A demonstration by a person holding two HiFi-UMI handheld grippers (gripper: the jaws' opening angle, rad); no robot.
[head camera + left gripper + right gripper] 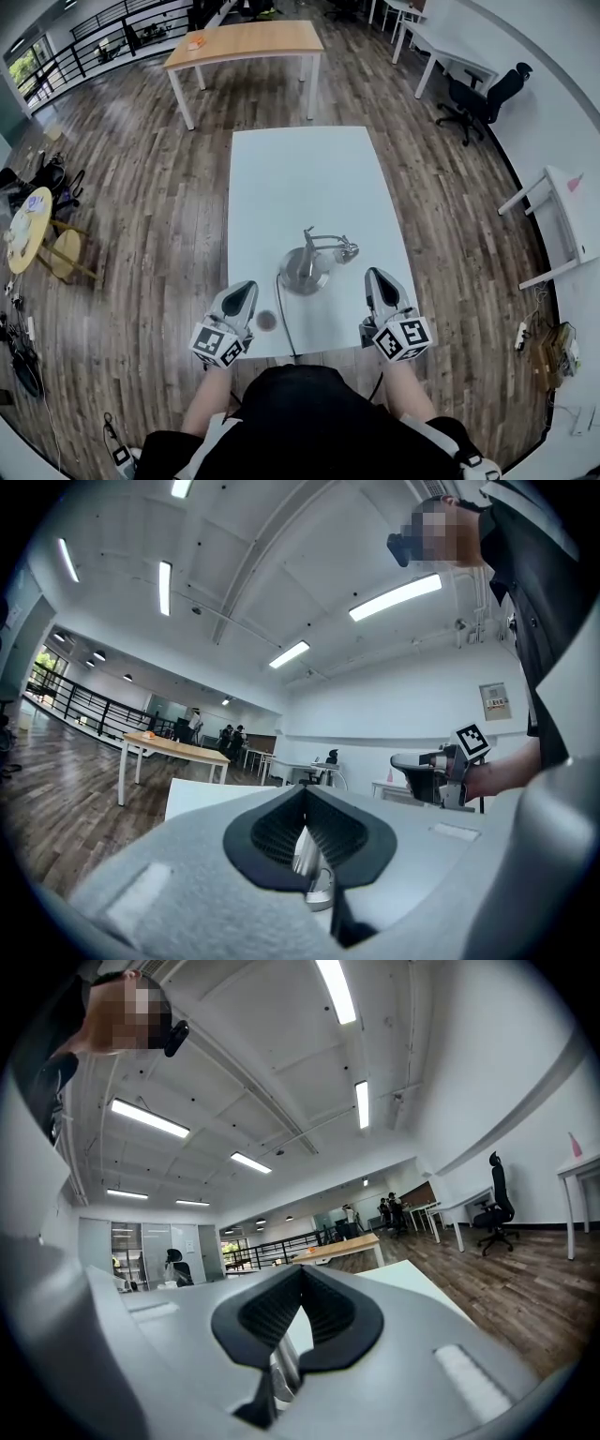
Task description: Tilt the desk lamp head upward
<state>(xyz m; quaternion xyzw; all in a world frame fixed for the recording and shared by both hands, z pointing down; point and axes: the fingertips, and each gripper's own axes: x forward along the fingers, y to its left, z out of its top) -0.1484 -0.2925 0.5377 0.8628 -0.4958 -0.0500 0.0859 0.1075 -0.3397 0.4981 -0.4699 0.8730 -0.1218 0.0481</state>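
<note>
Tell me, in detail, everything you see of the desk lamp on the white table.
The desk lamp looks like silvery metal. It has a round base, a short upright post and a bent arm ending in a small head on the right. It stands near the near edge of the white table, between the left gripper and the right gripper; neither touches it. A dark cable runs from the base toward that edge.

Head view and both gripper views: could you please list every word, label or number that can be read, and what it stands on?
No text can be read in any view.
Wall notice: print too small to read.
Left marker cube and right marker cube: black-and-white square patterns only, no letters or digits.
</note>
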